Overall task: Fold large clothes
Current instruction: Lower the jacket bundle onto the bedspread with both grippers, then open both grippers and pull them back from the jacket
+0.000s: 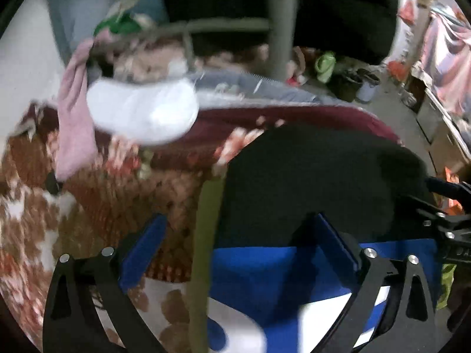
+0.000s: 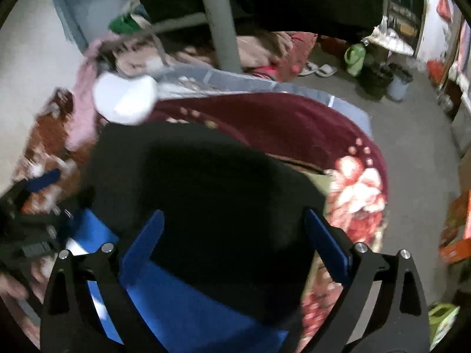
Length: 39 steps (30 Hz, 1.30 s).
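Note:
A large black garment (image 1: 309, 176) with a blue and white part (image 1: 265, 279) lies on a floral bed cover (image 1: 103, 191). It also shows in the right wrist view (image 2: 206, 191), blue part (image 2: 182, 303) nearest me. An olive strip (image 1: 206, 250) hangs down in front of the left camera. My left gripper (image 1: 238, 247) is open above the garment's near edge, nothing between its blue fingers (image 1: 144, 247). My right gripper (image 2: 235, 241) is open over the black cloth, empty. The other gripper shows at each view's edge (image 1: 447, 220) (image 2: 32, 214).
A white pillow (image 1: 141, 114) and a pink cloth (image 1: 73, 117) lie at the bed's far left. A grey bed post (image 2: 220, 20) stands behind. A maroon blanket (image 2: 279, 123) borders the garment. Buckets (image 2: 382, 82), a green bottle (image 2: 354, 58) and slippers stand on the floor at right.

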Each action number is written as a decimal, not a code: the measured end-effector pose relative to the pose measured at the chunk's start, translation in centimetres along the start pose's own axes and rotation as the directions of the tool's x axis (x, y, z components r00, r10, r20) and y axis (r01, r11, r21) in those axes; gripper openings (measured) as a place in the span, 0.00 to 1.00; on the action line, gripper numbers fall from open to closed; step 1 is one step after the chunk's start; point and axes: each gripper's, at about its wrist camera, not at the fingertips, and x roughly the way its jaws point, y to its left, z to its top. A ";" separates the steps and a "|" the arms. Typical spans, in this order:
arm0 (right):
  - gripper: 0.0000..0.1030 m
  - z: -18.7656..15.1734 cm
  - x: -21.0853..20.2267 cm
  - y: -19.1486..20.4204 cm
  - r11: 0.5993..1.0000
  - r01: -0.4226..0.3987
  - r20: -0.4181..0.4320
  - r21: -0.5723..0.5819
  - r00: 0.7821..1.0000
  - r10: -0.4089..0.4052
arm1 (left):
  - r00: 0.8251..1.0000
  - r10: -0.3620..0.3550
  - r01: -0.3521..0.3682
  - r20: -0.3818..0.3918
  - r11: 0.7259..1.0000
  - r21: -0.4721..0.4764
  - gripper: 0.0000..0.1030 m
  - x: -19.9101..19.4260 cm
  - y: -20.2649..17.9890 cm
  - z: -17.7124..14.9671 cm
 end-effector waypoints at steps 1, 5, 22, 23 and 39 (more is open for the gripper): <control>0.94 -0.2 0.4 -0.8 1.000 0.019 -0.003 -0.016 1.000 -0.019 | 1.000 -0.014 0.013 -0.011 0.999 -0.037 0.96 0.4 1.3 -0.3; 0.95 -0.4 0.7 -5.2 1.000 -0.014 -0.013 -0.004 1.000 0.014 | 0.999 0.024 -0.027 -0.035 0.994 -0.106 0.95 -0.7 5.0 -1.7; 0.95 -13.8 -6.4 -4.6 0.989 0.006 0.030 -0.145 1.000 -0.001 | 0.989 -0.112 0.128 0.098 0.976 -0.176 0.96 -7.8 3.1 -16.8; 0.95 -14.2 -7.0 -4.7 0.986 0.044 0.051 -0.163 0.998 -0.036 | 0.990 -0.091 0.109 0.106 0.978 -0.180 0.96 -8.2 3.0 -17.0; 0.95 -14.7 -22.4 -2.0 0.990 -0.011 0.099 -0.142 0.995 0.026 | 0.980 -0.123 0.130 0.157 0.991 -0.031 0.95 -23.3 -5.8 -16.5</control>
